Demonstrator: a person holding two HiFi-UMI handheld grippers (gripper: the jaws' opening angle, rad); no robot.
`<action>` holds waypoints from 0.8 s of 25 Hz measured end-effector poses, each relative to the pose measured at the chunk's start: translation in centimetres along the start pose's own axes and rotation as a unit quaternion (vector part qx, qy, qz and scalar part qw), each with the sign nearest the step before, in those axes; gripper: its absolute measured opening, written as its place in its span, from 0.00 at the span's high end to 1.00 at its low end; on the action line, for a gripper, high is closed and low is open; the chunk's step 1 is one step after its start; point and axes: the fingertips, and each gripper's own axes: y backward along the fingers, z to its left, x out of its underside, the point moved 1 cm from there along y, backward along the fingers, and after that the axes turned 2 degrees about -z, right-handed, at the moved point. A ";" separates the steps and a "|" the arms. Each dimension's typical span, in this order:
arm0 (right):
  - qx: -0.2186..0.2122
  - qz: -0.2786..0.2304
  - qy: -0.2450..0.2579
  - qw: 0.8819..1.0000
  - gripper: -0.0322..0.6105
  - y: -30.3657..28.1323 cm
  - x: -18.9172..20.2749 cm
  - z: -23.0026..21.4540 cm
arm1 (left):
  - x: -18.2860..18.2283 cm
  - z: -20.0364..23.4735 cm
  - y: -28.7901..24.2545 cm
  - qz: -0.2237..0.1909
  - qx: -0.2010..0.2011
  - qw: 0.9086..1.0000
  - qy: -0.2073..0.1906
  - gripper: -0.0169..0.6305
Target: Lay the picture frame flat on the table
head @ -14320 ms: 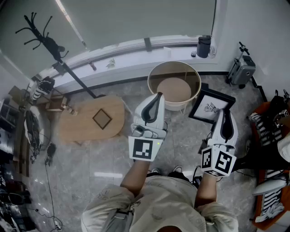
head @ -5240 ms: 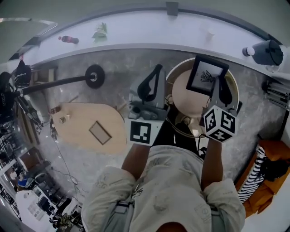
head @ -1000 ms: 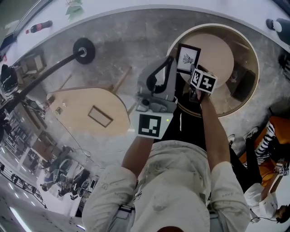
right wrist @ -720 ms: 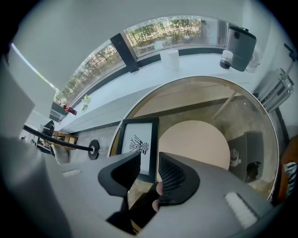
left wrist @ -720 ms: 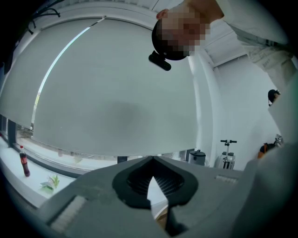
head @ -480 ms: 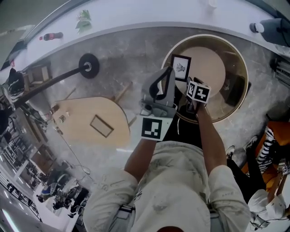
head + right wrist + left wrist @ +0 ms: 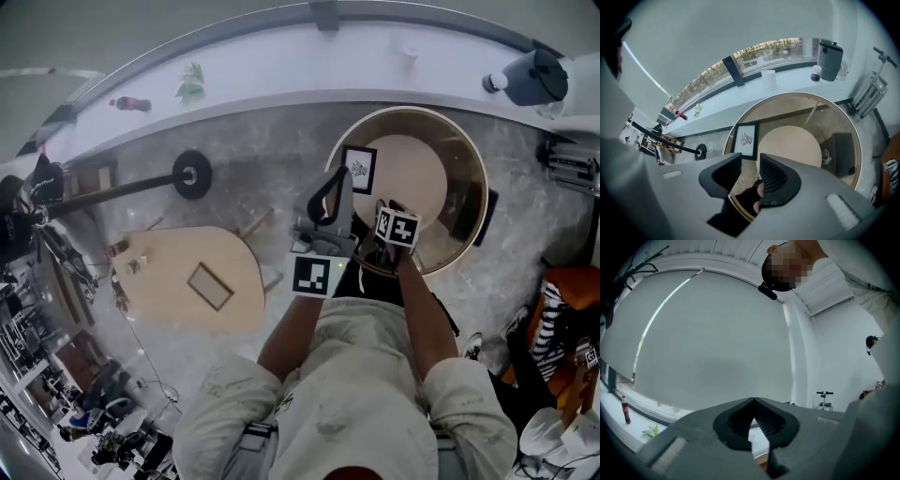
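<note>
The black picture frame [image 7: 358,169] with a white print lies flat on the left side of the round glass-topped table [image 7: 469,141]. The right gripper view shows the picture frame [image 7: 746,139] just beyond the jaws, and the table's wooden rim [image 7: 855,136]. My right gripper [image 7: 750,163] is open with nothing between its jaws, and it hangs over the near rim, a short way from the frame. In the head view the right gripper [image 7: 386,208] is below and right of the frame. My left gripper [image 7: 333,180] stands beside the table; in its own view the left gripper [image 7: 753,400] is shut and points up at a window blind.
A round wooden shelf [image 7: 405,169] and a dark box [image 7: 839,149] show under the glass. An oval wooden low table [image 7: 178,281] stands at the left, with a stand's round base [image 7: 190,174] behind it. The white window sill [image 7: 281,56] carries a bottle [image 7: 131,104] and a dark appliance [image 7: 534,75].
The right gripper, earlier shut on the frame and carrying it over the table, has let it go and drawn back toward me. The frame now lies flat on the glass.
</note>
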 end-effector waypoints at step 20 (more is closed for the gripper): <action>-0.020 -0.172 -0.019 0.985 0.75 14.2 -9.1 -2.9 | -7.3 -7.8 -0.4 -0.053 0.059 0.995 -0.059 0.97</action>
